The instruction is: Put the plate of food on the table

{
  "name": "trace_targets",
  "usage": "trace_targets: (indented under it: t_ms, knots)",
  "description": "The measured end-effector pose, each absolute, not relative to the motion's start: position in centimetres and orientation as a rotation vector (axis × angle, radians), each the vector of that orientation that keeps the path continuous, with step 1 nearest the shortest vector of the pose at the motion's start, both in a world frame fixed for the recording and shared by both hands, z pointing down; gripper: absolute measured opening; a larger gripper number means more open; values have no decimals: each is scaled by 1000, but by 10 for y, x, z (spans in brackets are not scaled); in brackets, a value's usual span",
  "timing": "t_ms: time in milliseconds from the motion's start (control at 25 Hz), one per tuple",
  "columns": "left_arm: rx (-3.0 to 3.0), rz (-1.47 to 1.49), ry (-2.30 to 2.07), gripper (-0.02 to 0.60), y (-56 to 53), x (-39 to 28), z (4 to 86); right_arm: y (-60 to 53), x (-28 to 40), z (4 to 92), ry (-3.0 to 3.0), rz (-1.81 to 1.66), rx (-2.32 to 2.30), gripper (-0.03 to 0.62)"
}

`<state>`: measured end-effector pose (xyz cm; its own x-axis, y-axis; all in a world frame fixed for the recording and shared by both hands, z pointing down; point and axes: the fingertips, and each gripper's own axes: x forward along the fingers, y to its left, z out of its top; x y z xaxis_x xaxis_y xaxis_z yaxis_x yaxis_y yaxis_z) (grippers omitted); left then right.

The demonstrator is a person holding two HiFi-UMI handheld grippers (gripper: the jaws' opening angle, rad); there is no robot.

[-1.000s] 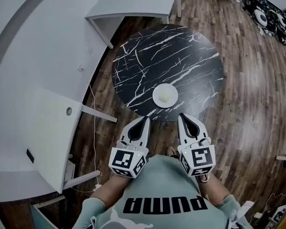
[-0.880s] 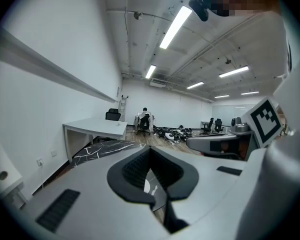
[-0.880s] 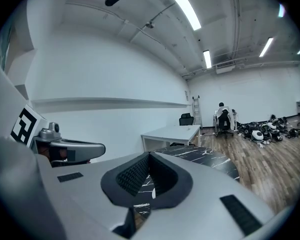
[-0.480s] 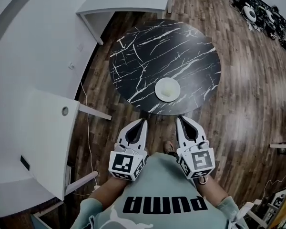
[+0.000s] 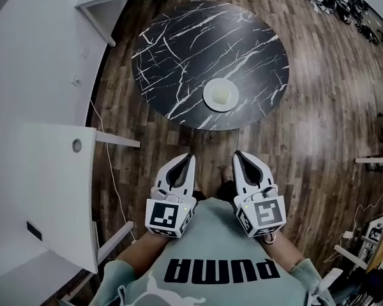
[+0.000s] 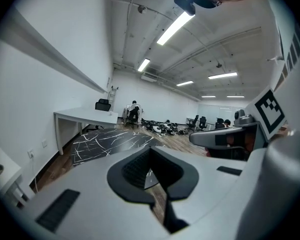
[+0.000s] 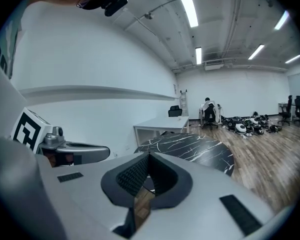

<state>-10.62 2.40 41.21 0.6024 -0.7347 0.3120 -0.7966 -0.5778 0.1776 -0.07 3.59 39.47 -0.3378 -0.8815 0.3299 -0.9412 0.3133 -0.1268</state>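
Black marble with white veins: that's the round worktop (image 5: pixel 198 50) we get in the head view. The white plate (image 5: pixel 208 96) with a pale lump of food (image 5: pixel 223 95) sits on it, near the edge closest to us. Both claws hang well short of it over the wood floor (image 5: pixel 325 126), left claw (image 5: pixel 190 156) and right claw (image 5: pixel 236 153) side by side. The only writing we can read is PUMA on the pale shirt (image 5: pixel 220 269), upside down from up here.

In the left gripper view, the tips are pressed together with nothing between them. The marble top lies beyond, there's a white desk (image 6: pixel 85 115) behind it, and a person (image 6: pixel 134 110) is seated way back in the room.

The right gripper view is the same deal: tips closed on nothing and the marble top ahead. The left claw's marker cube (image 7: pixel 27 126) pokes in at the left edge.
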Motion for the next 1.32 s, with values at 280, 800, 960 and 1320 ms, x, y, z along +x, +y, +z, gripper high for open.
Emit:
trace_targets:
  t_ms: [280,800,960,1320]
  knots:
    - [2570,287,-1219,6,31,-100,410,39,7,401,-2349,420,1697,8]
    - [2571,247,-1273,6,26,-84,396,35,25,386,-2391,369,1687,6]
    - [2593,248,-1249,6,26,-71,395,35,33,385,-2386,365,1688,6]
    - [2604,232,-1237,6,27,-60,393,35,41,385,-2376,366,1685,6]
